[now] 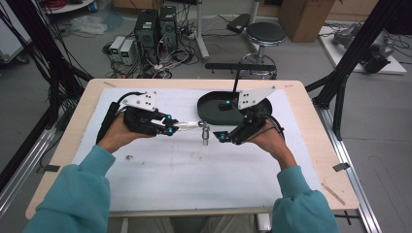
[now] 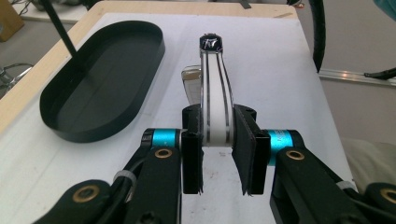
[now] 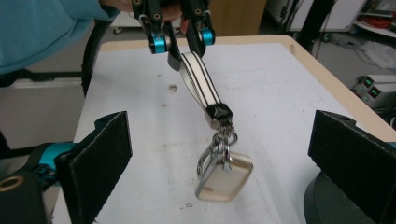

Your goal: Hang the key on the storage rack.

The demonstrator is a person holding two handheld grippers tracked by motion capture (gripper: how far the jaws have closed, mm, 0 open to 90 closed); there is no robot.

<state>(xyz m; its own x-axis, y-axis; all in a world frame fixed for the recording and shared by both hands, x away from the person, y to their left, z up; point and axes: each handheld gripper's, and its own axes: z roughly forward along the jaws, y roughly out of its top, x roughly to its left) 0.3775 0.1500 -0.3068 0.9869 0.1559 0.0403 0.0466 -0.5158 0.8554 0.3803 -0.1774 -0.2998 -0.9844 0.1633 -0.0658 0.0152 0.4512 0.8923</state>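
Observation:
A key fob with a white strap with black stripes (image 2: 215, 107) hangs from my left gripper (image 2: 218, 154), whose pads are shut on the strap. In the high view the left gripper (image 1: 171, 124) holds the strap (image 1: 187, 125) level above the white mat, and the metal clasp (image 1: 205, 135) dangles at its free end. My right gripper (image 1: 223, 120) stands just right of the clasp, jaws wide open. In the right gripper view its pads (image 3: 100, 158) flank the clasp and a clear tag (image 3: 226, 179) without touching them. The left gripper (image 3: 182, 39) shows farther back.
A black oval tray (image 1: 211, 112) lies at the back of the white mat (image 1: 170, 170), behind the right gripper; the tray (image 2: 102, 79) holds nothing. A thin black rod (image 1: 236, 80) rises by it. The wooden table edge (image 1: 320, 160) runs at the right.

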